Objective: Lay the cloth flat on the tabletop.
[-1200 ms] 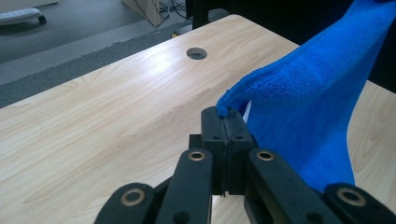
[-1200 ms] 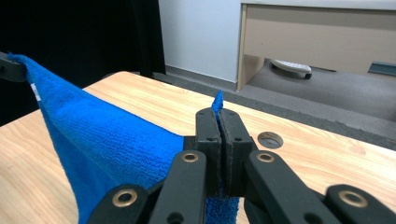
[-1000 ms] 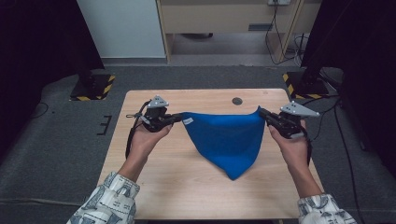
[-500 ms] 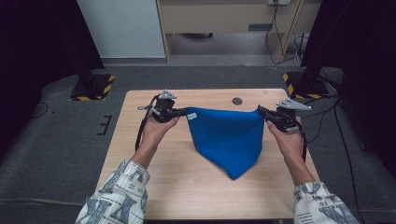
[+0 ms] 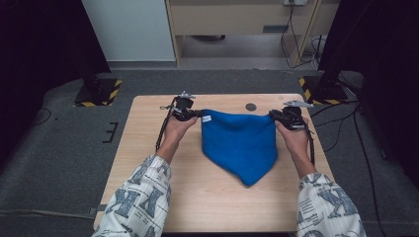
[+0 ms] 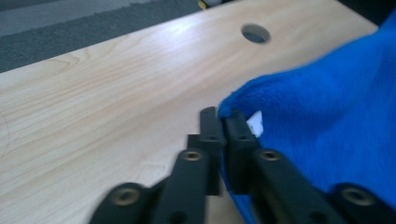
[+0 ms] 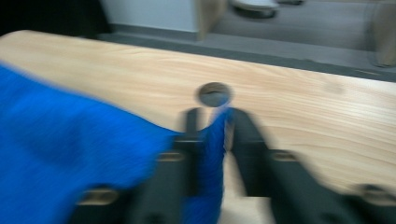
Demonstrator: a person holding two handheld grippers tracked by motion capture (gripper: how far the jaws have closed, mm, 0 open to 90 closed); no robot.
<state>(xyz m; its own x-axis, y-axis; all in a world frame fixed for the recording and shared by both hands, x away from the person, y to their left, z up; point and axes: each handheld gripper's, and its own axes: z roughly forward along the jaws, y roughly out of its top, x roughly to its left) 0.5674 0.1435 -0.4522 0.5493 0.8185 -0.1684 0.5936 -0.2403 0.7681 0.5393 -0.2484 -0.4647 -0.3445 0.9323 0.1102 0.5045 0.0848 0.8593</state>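
Blue cloth point(image 5: 239, 143) hangs stretched between the left gripper point(image 5: 193, 113) and right gripper point(image 5: 277, 116), each with jaws pinched on a top corner. Next, I think, lay it flat on the bench point(image 5: 148, 148).

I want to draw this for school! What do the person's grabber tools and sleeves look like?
Each hand holds a black tool: the left gripper and the right gripper. Both end in two flat black jaws with round screws, carry a small grey three-cornered plate on top, and trail a black cable. The sleeves are white with a blue-grey print, like big letters.
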